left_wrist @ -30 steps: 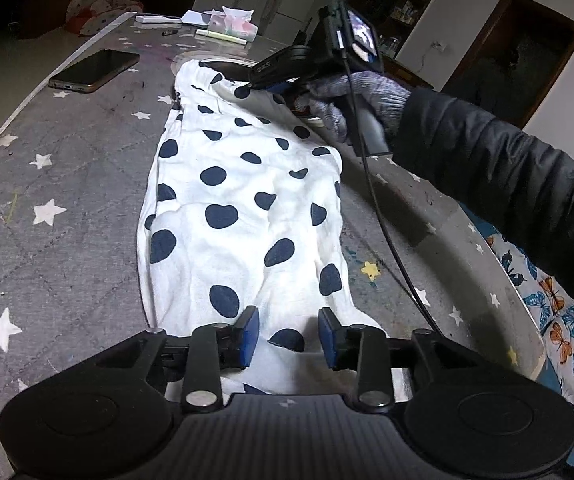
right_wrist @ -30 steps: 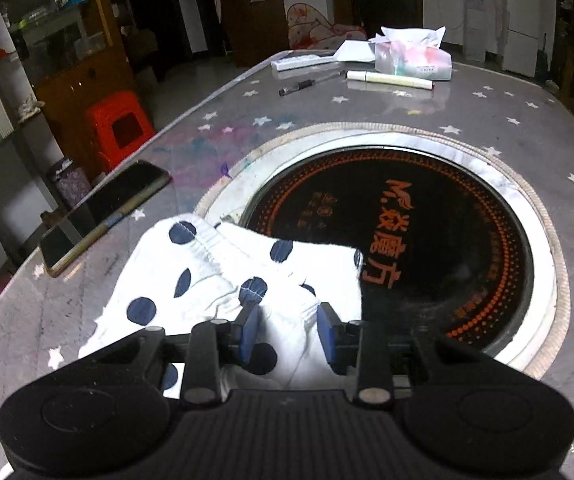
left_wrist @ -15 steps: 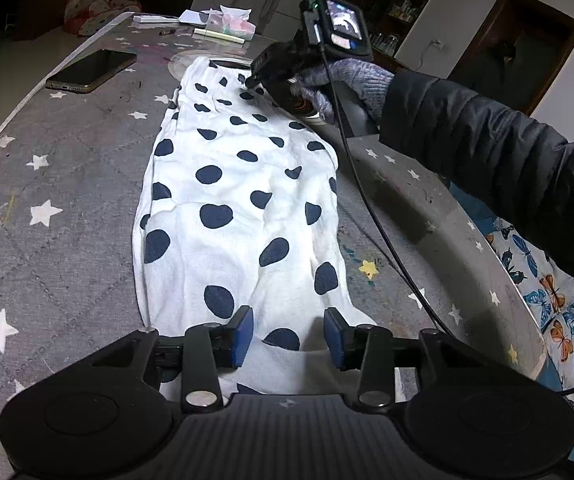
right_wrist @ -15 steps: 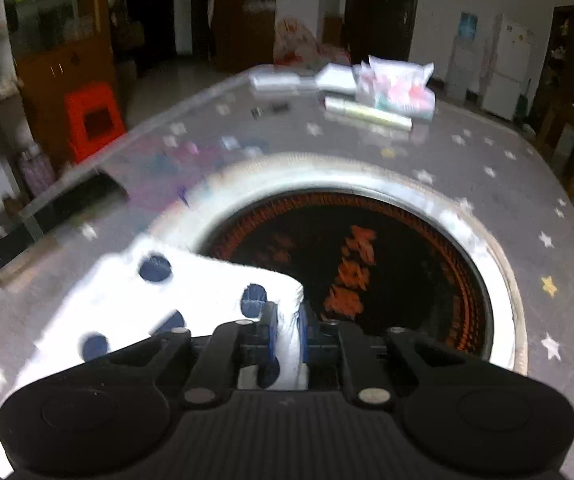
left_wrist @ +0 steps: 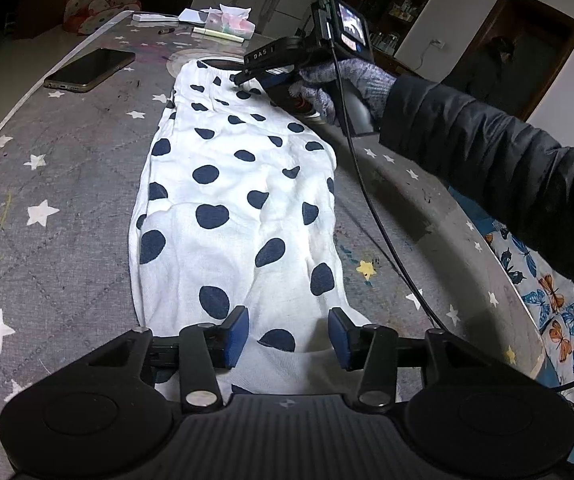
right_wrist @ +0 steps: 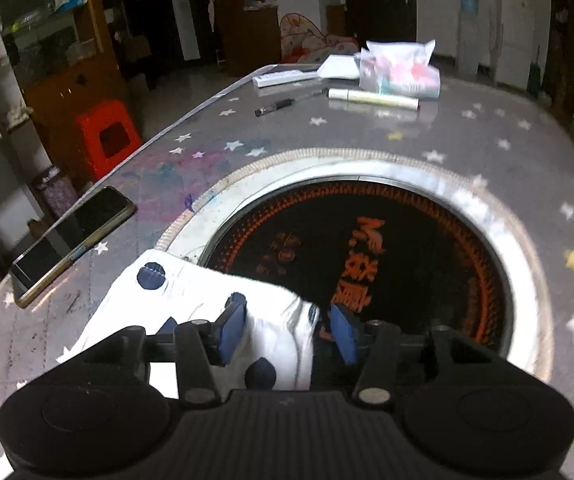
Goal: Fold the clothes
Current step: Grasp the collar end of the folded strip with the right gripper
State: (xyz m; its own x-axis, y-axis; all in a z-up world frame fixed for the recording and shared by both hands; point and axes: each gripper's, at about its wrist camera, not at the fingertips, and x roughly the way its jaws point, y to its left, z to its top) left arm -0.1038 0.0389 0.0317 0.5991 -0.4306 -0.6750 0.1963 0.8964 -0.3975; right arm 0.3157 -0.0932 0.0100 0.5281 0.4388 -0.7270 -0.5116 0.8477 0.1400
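Left hand-held gripper: tilted down over the spotted cloth's near end, jaws just opening, gripping nothing.
Right hand-held gripper: at the cloth's far end, jaws just reopened, cloth loose between.

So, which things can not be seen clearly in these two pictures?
- Near hem of the polka-dot garment: left wrist view, hidden under the left tongs.
- Orange lettering on the round black cooktop: right wrist view, blurred.
- Tips of the right tongs: left wrist view, too small.
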